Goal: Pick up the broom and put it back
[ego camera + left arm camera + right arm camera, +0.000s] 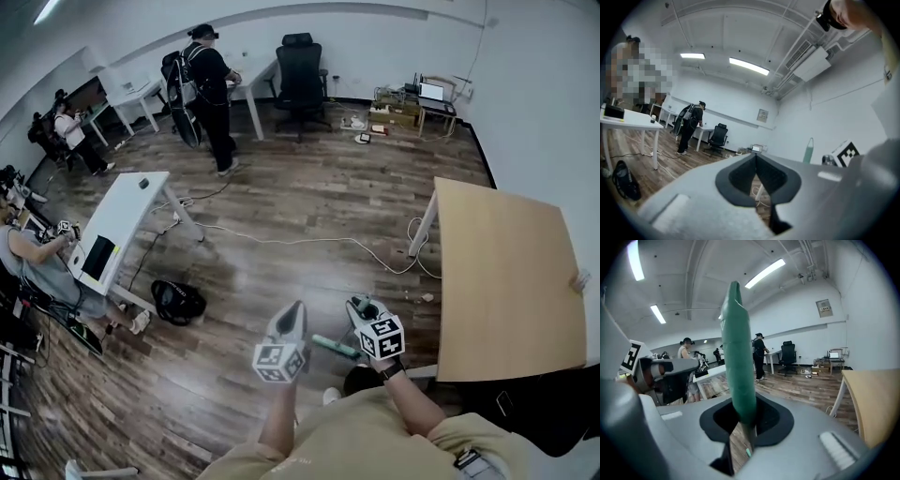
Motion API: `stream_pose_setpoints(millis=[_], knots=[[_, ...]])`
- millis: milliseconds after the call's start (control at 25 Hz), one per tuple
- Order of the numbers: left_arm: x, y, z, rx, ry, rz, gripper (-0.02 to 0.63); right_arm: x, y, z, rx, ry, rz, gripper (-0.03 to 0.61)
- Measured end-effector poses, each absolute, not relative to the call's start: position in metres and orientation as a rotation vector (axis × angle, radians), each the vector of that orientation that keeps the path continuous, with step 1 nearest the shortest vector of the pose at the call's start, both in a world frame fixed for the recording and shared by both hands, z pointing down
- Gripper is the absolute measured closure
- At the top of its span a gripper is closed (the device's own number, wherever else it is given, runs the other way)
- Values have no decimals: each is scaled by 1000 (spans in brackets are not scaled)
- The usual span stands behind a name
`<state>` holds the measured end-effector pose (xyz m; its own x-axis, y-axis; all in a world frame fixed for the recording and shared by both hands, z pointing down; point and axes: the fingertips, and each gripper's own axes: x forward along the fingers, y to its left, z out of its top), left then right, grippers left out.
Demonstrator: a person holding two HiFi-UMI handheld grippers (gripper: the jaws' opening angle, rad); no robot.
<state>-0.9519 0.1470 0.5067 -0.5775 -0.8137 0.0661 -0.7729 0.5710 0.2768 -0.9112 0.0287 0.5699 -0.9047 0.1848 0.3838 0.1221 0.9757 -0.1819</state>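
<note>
Gripping green broom handle (737,357) between nearly closed jaws: right hand-held gripper (740,420), handle sticking up past jaws. Empty, jaws together: left hand-held gripper (756,161). Both over wood floor (281,234), near table (506,272).

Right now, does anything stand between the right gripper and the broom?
Nothing does. The right gripper has its jaws closed on the green handle of the broom, which sticks out from between them. The left gripper is shut and empty.
</note>
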Motion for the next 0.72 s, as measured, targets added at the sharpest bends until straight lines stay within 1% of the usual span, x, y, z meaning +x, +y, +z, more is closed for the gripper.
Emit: stream_pose_setpoints(millis=[120, 280, 480, 600, 720], knots=[[-980, 124, 520, 1378, -2568, -328, 612, -943, 7, 576, -193, -2743, 266, 520], [-1040, 83, 525, 1421, -2528, -292, 612, -1004, -23, 586, -169, -2728, 309, 520], [-1114, -8, 510, 1518, -2453, -191, 612, -1072, -89, 591, -141, -2707, 363, 514], [-1161, -51, 495, 1539, -2481, -159, 612, -1107, -123, 593, -123, -2720, 395, 508], [-1189, -90, 483, 1594, -2492, -130, 612, -1131, -161, 585, -89, -2757, 383, 506]])
